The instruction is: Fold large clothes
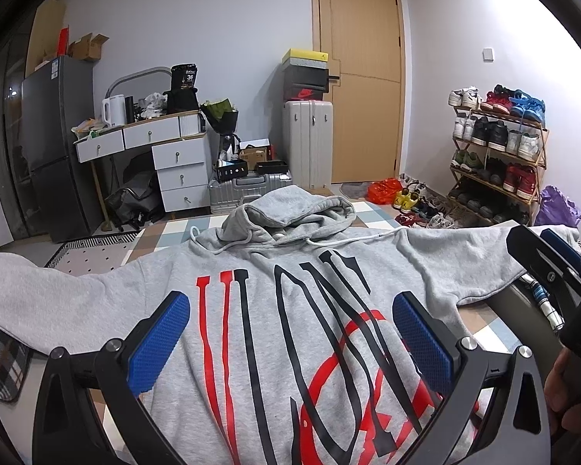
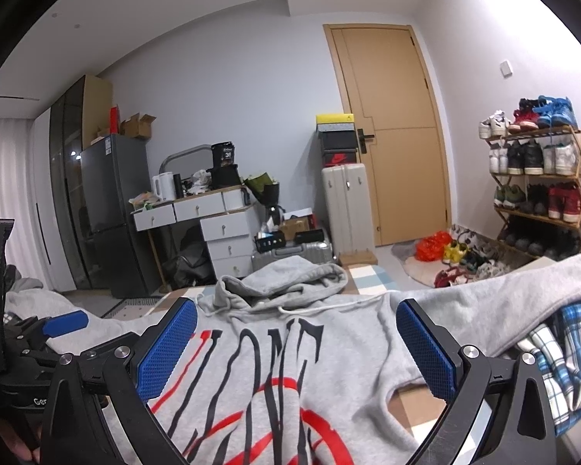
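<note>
A grey hoodie with red and black lettering lies spread out front side up, hood at the far end and both sleeves stretched sideways. My left gripper hovers open over the chest print, nothing between its blue pads. In the right wrist view the same hoodie lies under my right gripper, also open and empty, over the right half of the chest. The right sleeve runs off to the right. The right gripper shows at the edge of the left wrist view, held by a hand.
The hoodie rests on a checked surface. Plaid cloth lies under the right sleeve, another plaid piece at the left. Beyond stand a drawer desk, a dark fridge, suitcases and a shoe rack.
</note>
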